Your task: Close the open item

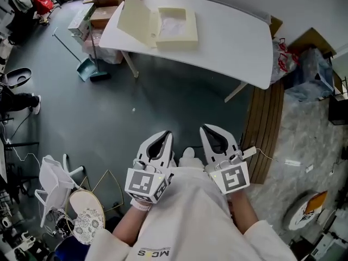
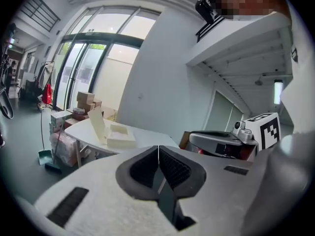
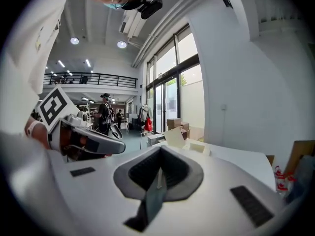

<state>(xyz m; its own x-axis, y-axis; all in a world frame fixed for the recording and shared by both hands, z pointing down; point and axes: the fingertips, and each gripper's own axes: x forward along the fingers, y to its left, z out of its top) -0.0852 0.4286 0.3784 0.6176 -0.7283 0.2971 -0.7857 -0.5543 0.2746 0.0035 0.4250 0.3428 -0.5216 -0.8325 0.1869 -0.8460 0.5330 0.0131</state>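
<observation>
A cream box [image 1: 176,29] with its lid [image 1: 136,19] standing open at its left lies on the white table [image 1: 228,42], far ahead of me. The same box [image 2: 119,136] shows small in the left gripper view, and the box [image 3: 197,147] again in the right gripper view. Both grippers are held close to my body over the floor, well short of the table. My left gripper [image 1: 165,136] is shut with nothing in it. My right gripper [image 1: 207,129] is shut and empty too.
Cardboard boxes [image 1: 103,12] are piled past the table's left end, with a dustpan and broom [image 1: 87,67] on the floor beside them. A wooden slatted panel [image 1: 263,129] lies right of the table. A white rack and bags [image 1: 60,194] stand at my lower left.
</observation>
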